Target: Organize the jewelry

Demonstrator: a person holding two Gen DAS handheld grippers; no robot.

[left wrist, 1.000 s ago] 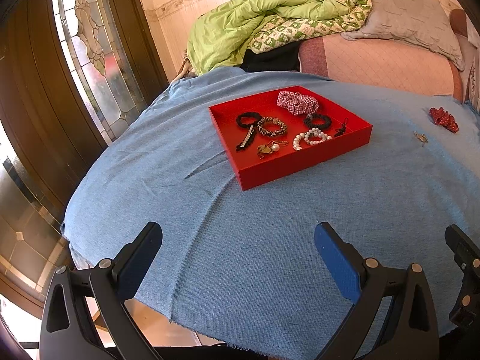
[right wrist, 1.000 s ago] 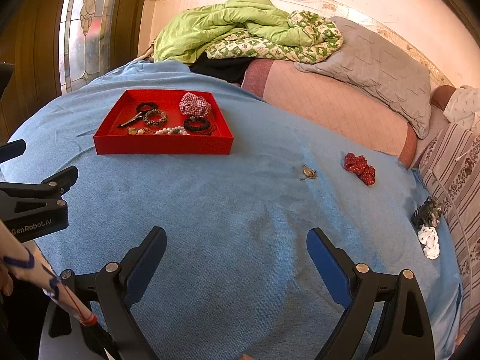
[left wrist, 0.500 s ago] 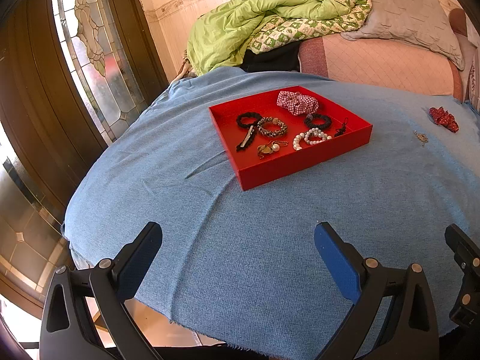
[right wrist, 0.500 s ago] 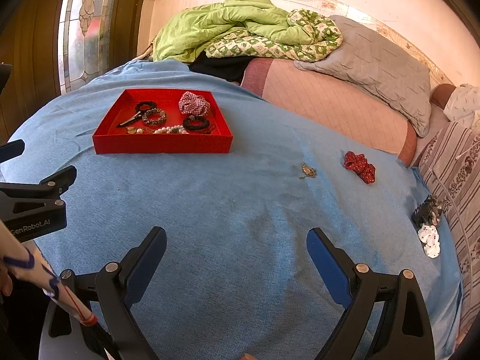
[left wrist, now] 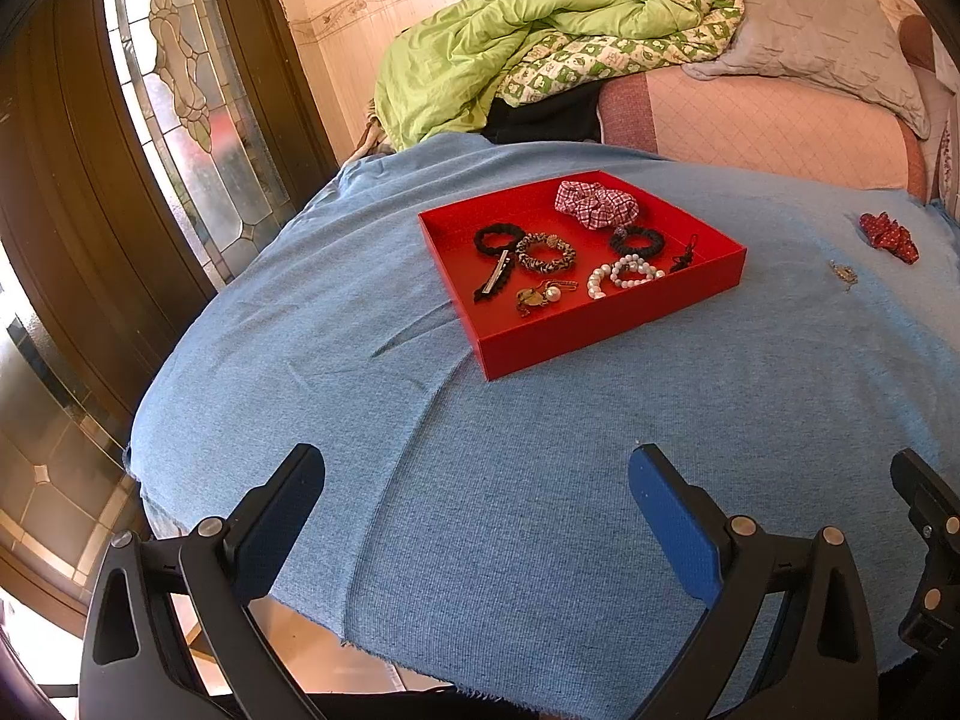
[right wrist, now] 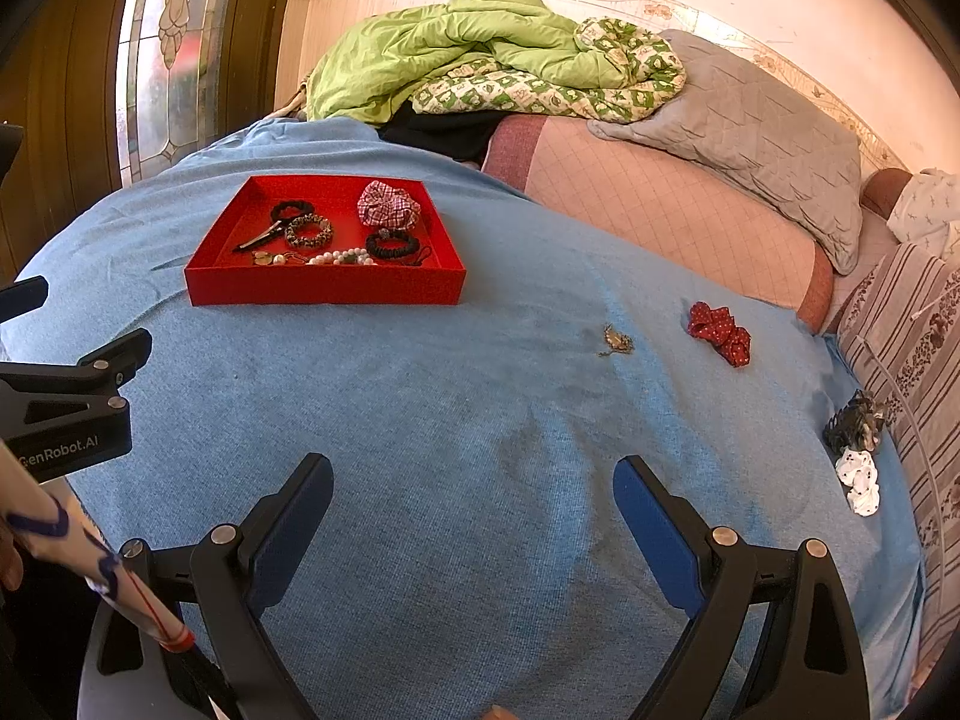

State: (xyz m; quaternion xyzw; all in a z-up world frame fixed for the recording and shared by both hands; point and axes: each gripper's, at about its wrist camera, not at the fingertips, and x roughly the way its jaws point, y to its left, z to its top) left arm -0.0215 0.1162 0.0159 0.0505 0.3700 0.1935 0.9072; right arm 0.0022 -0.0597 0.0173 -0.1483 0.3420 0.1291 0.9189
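A blue cloth (right wrist: 480,420) covers the bed, with a green quilt (right wrist: 456,54) and a grey pillow (right wrist: 750,132) heaped at the far end.

On the cloth sits a red tray (left wrist: 606,336), shallow and open. In it lie a checked scrunchie (left wrist: 594,204) at the far side, two black hair ties (left wrist: 495,238) (left wrist: 639,240), a leopard-print tie (left wrist: 545,252) touching the left black one, a pearl bracelet (left wrist: 624,273), a black clip (left wrist: 495,282) near the left wall, a gold piece with a pearl (left wrist: 540,297) towards the near wall, and a small dark item (left wrist: 687,255) by the right wall (too small to identify).

Outside the tray, well to its right, a red scrunchie (right wrist: 720,333) lies on the cloth, with a small gold trinket (right wrist: 615,341) between it and the tray. At the cloth's right edge a dark scrunchie (right wrist: 855,423) touches a white one (right wrist: 861,480).

The left gripper (left wrist: 477,516) hovers over the near edge of the cloth, jaws wide apart and holding nothing. The right gripper (right wrist: 474,522) does likewise, jaws spread and empty, well short of the loose pieces.
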